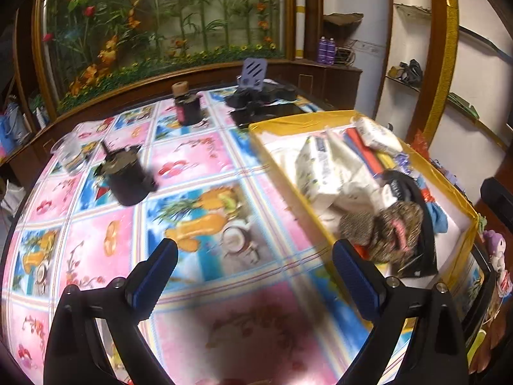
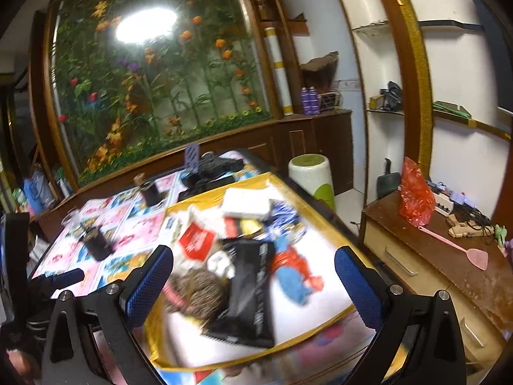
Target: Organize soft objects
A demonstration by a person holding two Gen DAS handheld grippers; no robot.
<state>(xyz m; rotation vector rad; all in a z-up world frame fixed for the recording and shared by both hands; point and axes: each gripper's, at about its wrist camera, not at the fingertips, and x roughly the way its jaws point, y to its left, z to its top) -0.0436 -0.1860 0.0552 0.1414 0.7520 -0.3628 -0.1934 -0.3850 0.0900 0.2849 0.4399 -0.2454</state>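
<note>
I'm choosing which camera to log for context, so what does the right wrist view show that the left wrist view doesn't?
Only the right wrist view shows the pink fly swatter on the wooden side cabinet, and the green-topped white stool. Only the left wrist view shows the clear plastic cup and the pineapple square of the tablecloth. Both show the yellow-rimmed box of soft items, the leopard-print fabric and the black pouch.

Glossy printed tablecloth (image 1: 198, 166) reflecting light; box rim (image 2: 243, 179) showing shiny gold tape; black pouch (image 2: 250, 292) looking plastic; finger pads (image 2: 149, 284) showing rough blue texture.
</note>
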